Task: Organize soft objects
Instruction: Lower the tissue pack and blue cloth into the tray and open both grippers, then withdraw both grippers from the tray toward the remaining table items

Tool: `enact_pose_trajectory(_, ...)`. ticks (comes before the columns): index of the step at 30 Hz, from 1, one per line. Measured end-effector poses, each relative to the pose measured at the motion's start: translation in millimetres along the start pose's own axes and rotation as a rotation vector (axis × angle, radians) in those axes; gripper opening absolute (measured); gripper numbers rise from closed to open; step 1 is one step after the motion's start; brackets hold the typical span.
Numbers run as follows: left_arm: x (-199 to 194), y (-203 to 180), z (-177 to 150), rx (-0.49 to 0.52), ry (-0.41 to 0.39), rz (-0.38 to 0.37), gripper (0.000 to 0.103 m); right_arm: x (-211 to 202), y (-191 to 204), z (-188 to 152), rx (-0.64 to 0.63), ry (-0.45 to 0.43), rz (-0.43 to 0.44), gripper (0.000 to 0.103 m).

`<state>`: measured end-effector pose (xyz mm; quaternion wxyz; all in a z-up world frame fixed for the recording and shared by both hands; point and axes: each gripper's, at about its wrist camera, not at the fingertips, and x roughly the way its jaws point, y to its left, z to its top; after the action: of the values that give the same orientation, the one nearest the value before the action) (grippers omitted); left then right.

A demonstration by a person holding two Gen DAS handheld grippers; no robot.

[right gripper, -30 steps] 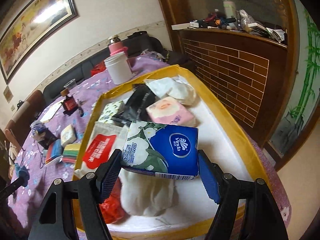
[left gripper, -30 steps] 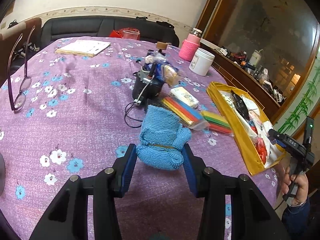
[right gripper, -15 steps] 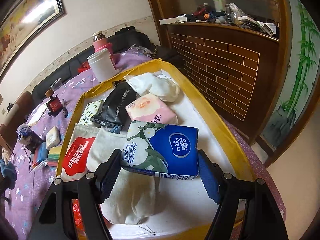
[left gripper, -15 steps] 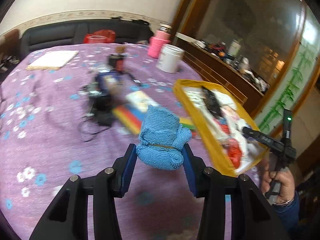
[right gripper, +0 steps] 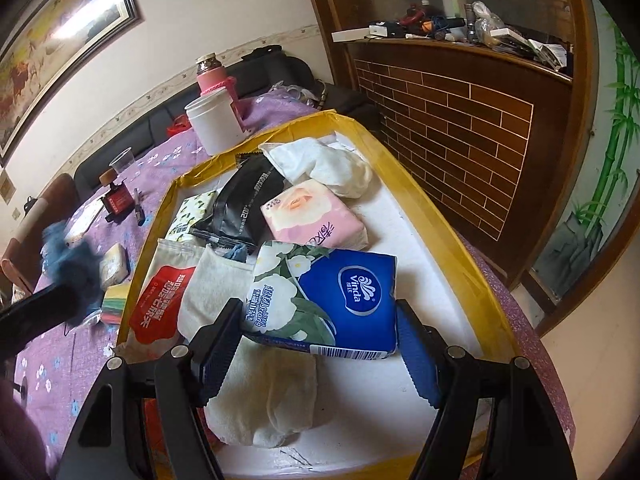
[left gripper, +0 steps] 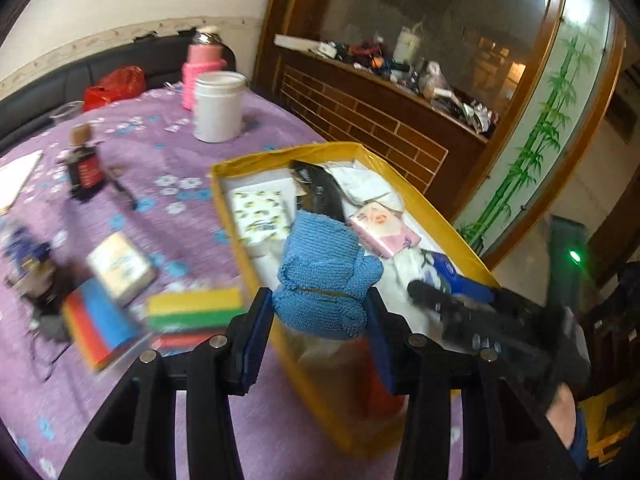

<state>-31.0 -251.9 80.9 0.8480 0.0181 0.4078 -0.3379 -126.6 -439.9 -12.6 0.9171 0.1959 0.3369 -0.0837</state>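
My left gripper [left gripper: 318,308] is shut on a blue knitted cloth bundle [left gripper: 324,276], held in the air above the near left rim of the yellow tray [left gripper: 280,152]. Over the tray's near half, my right gripper [right gripper: 318,320] is shut on a blue and white tissue pack [right gripper: 340,292]. In the tray [right gripper: 440,216] lie a pink tissue pack [right gripper: 316,212], a black pouch [right gripper: 244,204], a white cloth [right gripper: 320,164], a red and white packet [right gripper: 160,296] and a white towel [right gripper: 264,396]. The blue cloth [right gripper: 76,264] shows blurred at the left of the right wrist view.
On the purple flowered tablecloth, left of the tray, lie a stack of coloured sponges [left gripper: 196,312] and a small pale box [left gripper: 120,268]. A white jar [left gripper: 218,106] and a pink bottle [left gripper: 202,68] stand behind the tray. A wooden brick-pattern counter [right gripper: 460,100] rises just past its right side.
My left gripper has swung right with the blue cloth, from above the tablecloth to above the tray's near left rim. The right gripper has stayed over the tray with the tissue pack.
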Motion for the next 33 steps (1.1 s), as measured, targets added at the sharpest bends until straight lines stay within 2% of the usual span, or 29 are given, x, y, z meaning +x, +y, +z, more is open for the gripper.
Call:
enact_pose_trajectory(2, 17.0, -3.3, 7.3, 0.005, 0.012, 0.028, 0.043, 0.6, 0.6, -0.1, -0.002, 0.004, 0.006, 0.079)
enact_pose_trajectory(9, 68.3, -3.1, 22.6, -0.041, 0.113, -0.017, 0.043, 1.7, 3.1, -1.0, -0.010, 0.018, 0.018, 0.079)
enact_pose_trajectory(14, 84.2, -9.6, 27.3, -0.041, 0.128, -0.020, 0.043, 2.1, 3.9, -1.3, -0.013, 0.022, 0.020, 0.079)
enact_pose_trajectory(15, 87.2, -11.7, 28.6, -0.043, 0.129, -0.025, 0.047, 2.0, 4.0, -1.4, -0.013, 0.023, 0.020, 0.080)
enact_pose_trajectory(22, 85.9, -10.3, 29.7, -0.075, 0.128, -0.048, 0.068, -3.5, 6.5, -2.2, -0.020, 0.012, 0.026, 0.084)
enact_pose_trajectory(33, 45.2, -1.1, 26.6, -0.102, 0.068, -0.076, 0.069, -29.1, 10.9, -3.0, -0.018, -0.053, 0.018, 0.084)
